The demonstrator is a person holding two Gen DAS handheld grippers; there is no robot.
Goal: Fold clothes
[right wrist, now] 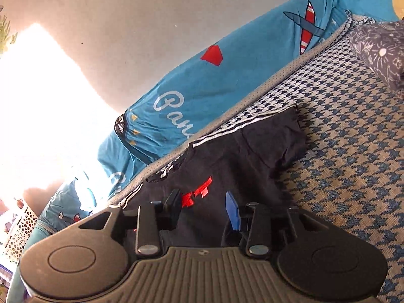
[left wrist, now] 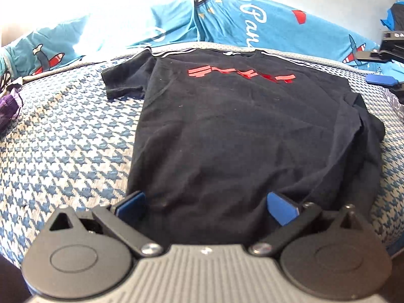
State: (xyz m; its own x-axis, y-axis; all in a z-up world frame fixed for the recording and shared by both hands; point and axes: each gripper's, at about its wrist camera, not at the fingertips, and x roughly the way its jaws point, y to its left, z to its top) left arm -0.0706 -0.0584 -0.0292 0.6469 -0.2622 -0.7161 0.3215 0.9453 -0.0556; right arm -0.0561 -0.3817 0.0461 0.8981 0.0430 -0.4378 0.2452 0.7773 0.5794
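Note:
A black T-shirt (left wrist: 240, 131) with a red chest print lies face up on the houndstooth bed cover (left wrist: 63, 139), collar towards the wall. My left gripper (left wrist: 205, 205) is open wide at the bottom hem, and the hem lies between its blue pads (left wrist: 280, 209) without being pinched. In the right wrist view my right gripper (right wrist: 203, 207) hovers partly open over the shirt (right wrist: 240, 156) by the red print (right wrist: 199, 192), with nothing between its fingers. One sleeve (right wrist: 277, 131) lies spread flat beyond it. The right gripper (left wrist: 371, 67) also shows at the right edge of the left wrist view.
Blue bedding with aeroplane prints (left wrist: 252, 22) is piled along the wall behind the shirt. A purple garment (left wrist: 7, 108) lies at the left edge of the bed. A dark patterned cushion (right wrist: 378, 50) sits to the right, and a white perforated basket (right wrist: 17, 227) stands beside the bed.

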